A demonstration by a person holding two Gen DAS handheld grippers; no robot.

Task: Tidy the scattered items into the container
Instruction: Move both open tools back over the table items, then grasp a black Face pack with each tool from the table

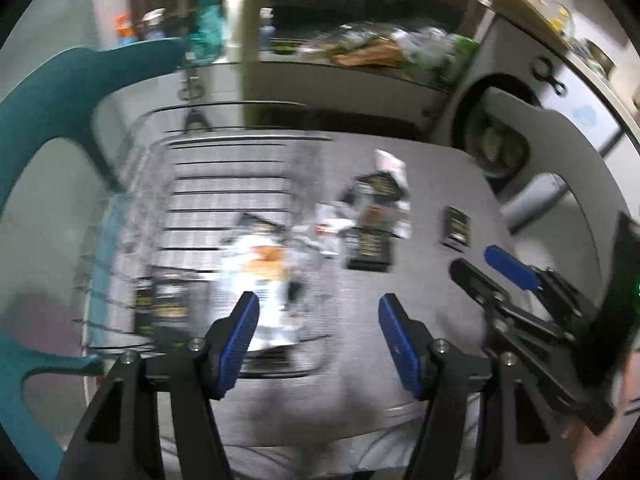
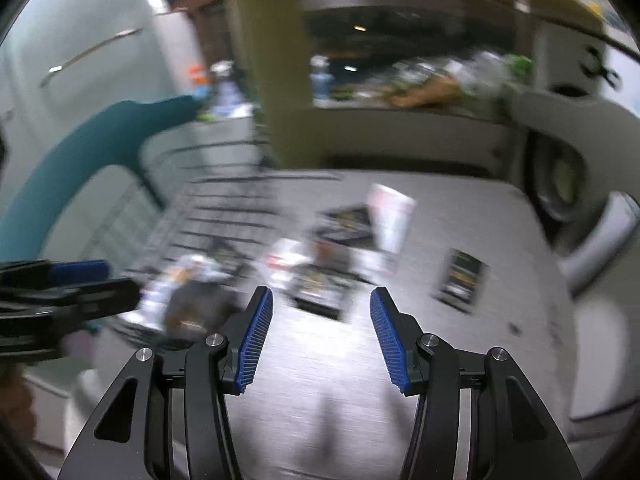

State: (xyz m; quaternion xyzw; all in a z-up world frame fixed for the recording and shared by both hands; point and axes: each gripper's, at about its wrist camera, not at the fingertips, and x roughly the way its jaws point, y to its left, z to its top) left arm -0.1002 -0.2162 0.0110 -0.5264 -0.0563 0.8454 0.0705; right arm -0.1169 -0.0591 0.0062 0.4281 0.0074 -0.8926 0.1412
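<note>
A wire basket (image 1: 224, 148) (image 2: 224, 200) stands on the left of a grey table (image 1: 432, 168) (image 2: 500, 240). Inside it lie a white and orange packet (image 1: 260, 264) and dark sachets (image 1: 164, 308). More dark sachets (image 1: 370, 246) (image 2: 324, 288) and a white packet (image 2: 390, 216) lie piled just right of the basket. One dark sachet (image 1: 457, 226) (image 2: 462, 280) lies alone further right. My left gripper (image 1: 318, 320) is open over the basket's near right corner, nothing between its fingers. My right gripper (image 2: 320, 320) is open and empty, short of the pile. Both views are motion-blurred.
A teal chair back (image 1: 60, 88) (image 2: 80, 152) curves past the basket's left side. A grey chair back (image 1: 560, 140) rises at the table's right. Behind the table are a cluttered counter (image 1: 380, 52) and a washing machine (image 1: 496, 136).
</note>
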